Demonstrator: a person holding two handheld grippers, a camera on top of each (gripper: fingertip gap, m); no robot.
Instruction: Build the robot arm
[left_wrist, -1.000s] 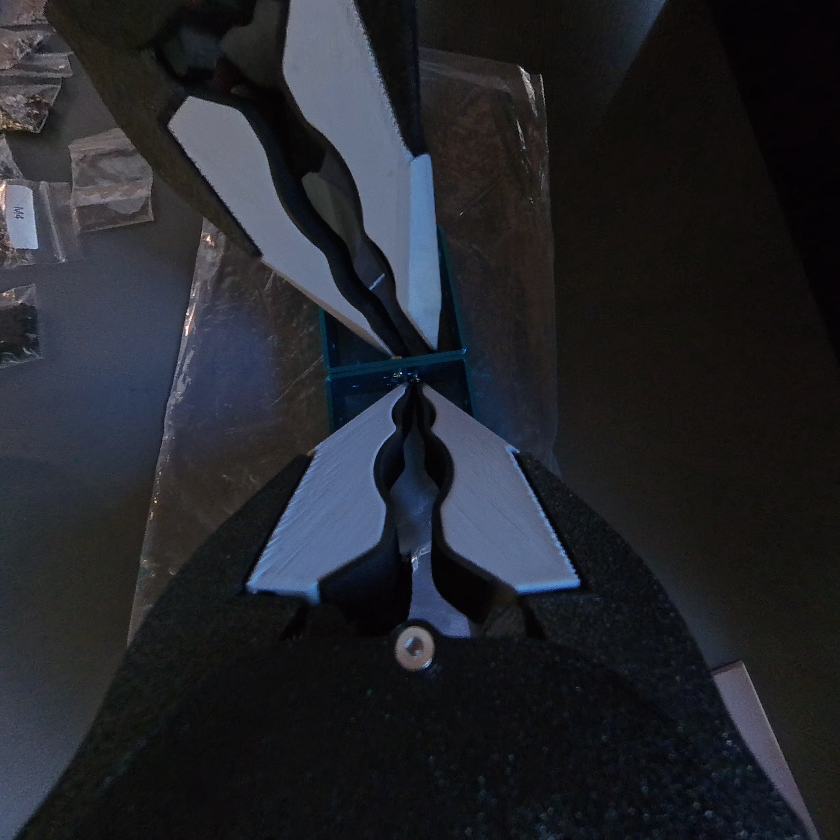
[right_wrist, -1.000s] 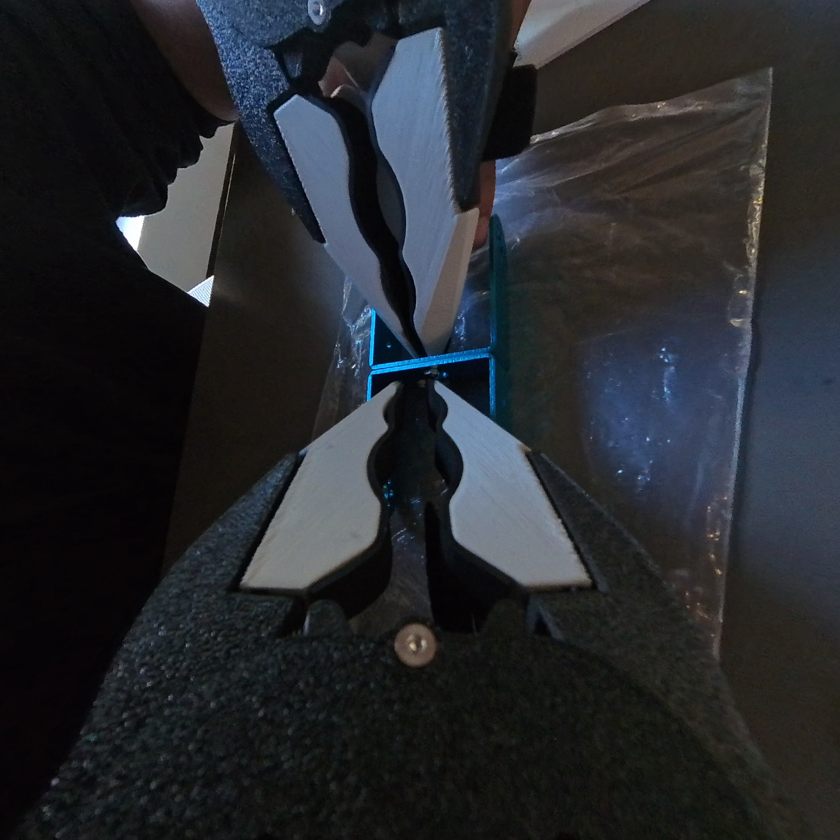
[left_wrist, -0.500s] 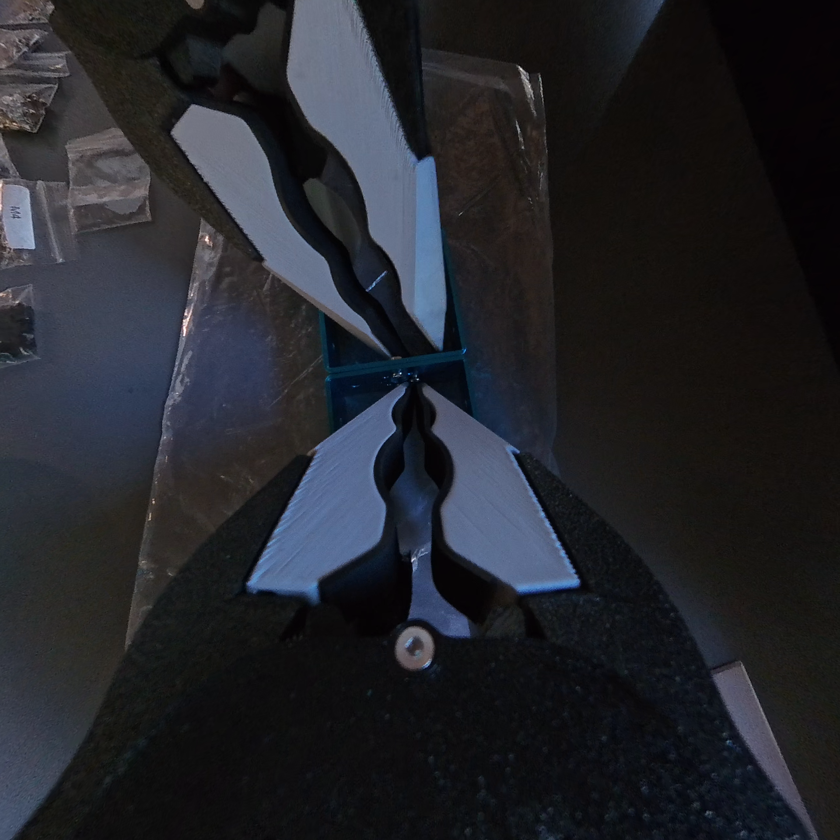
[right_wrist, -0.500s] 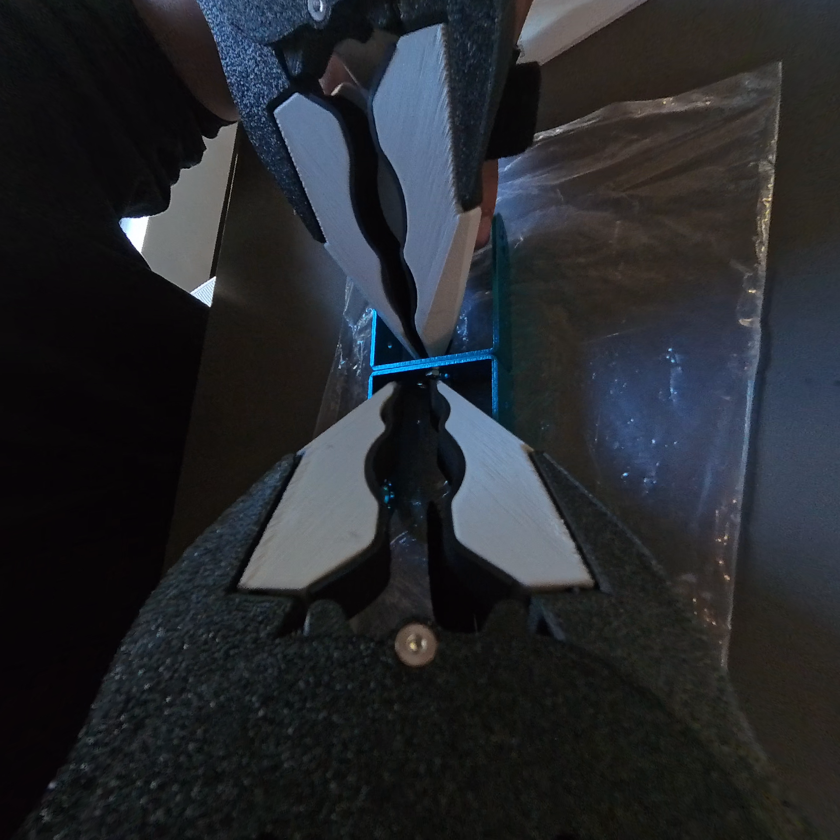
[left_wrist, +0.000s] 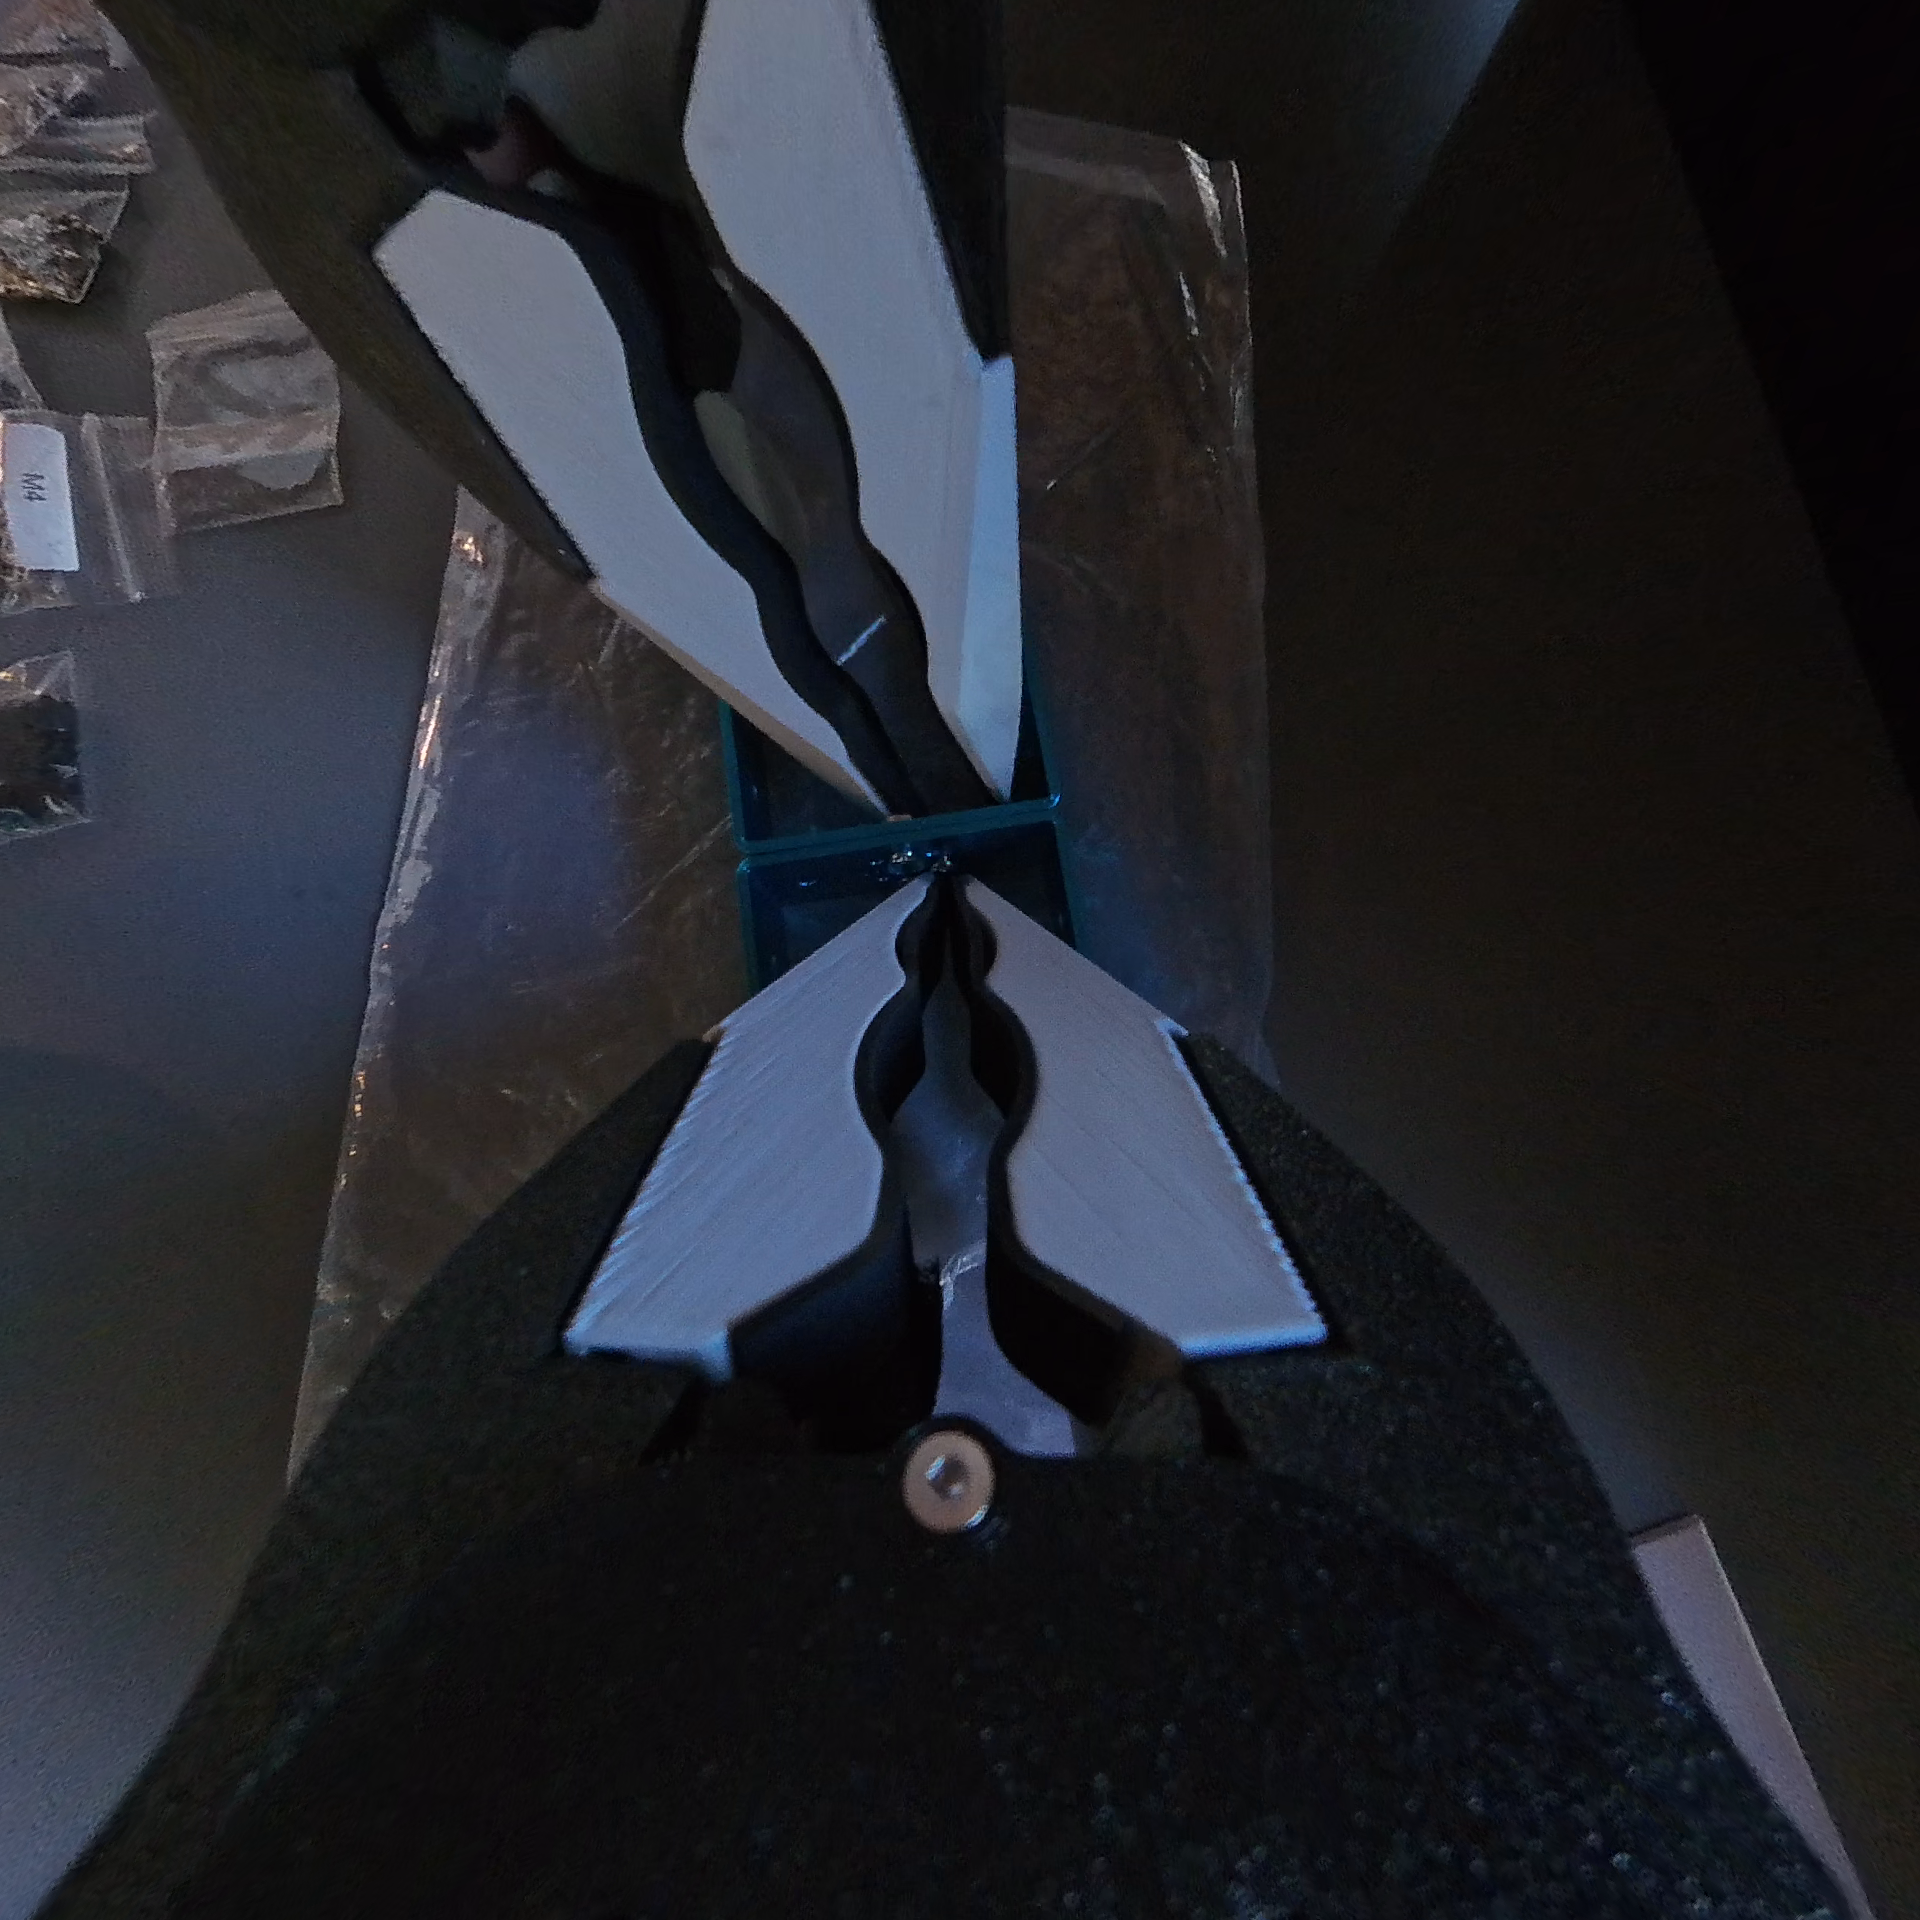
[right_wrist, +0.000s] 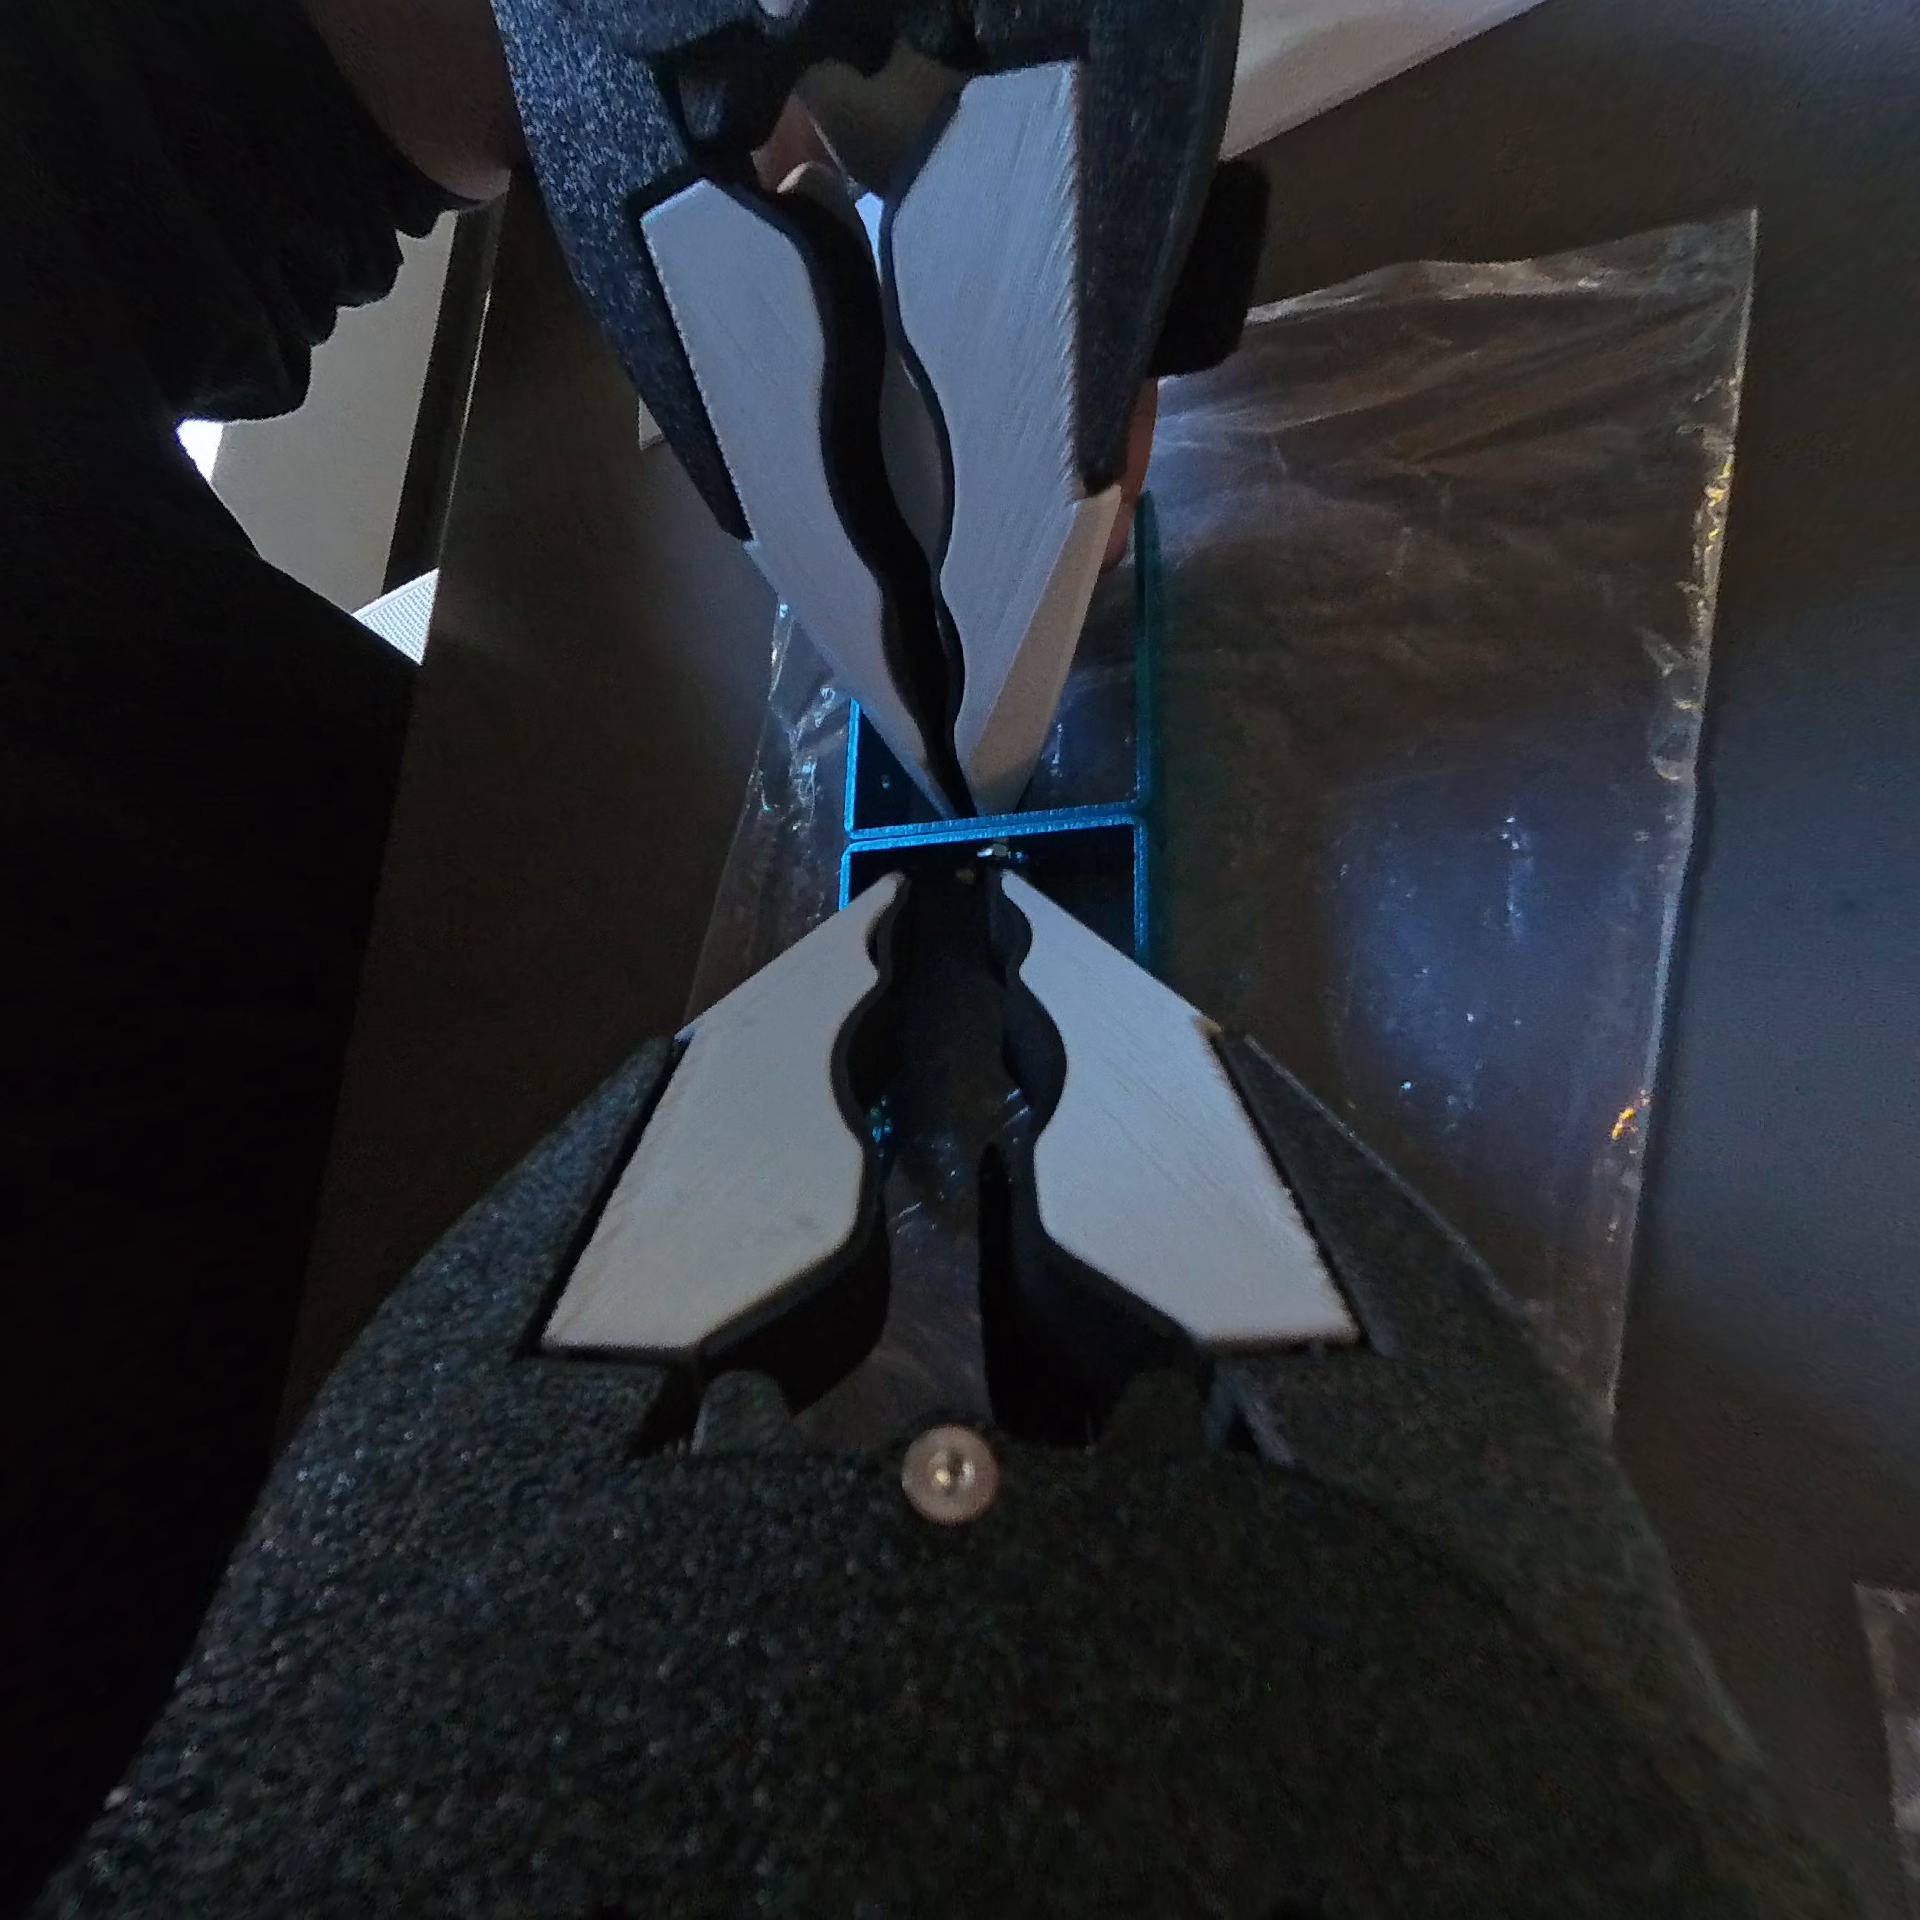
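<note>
a teal metal frame (left_wrist: 831, 836) with a crossbar lies flat on a clear plastic bag (left_wrist: 540, 831), and a tiny shiny fastener (left_wrist: 920, 858) sits on the middle of that crossbar. my left gripper (left_wrist: 942, 883) meets the crossbar from one side, its tips pressed together right at the fastener; what they pinch, if anything, i cannot tell. my right gripper (right_wrist: 951, 881) meets it from the opposite side, tips a sliver apart, its grip hidden. beyond the frame and bag, small packets (left_wrist: 244, 416) lie on the dark table (left_wrist: 156, 831).
</note>
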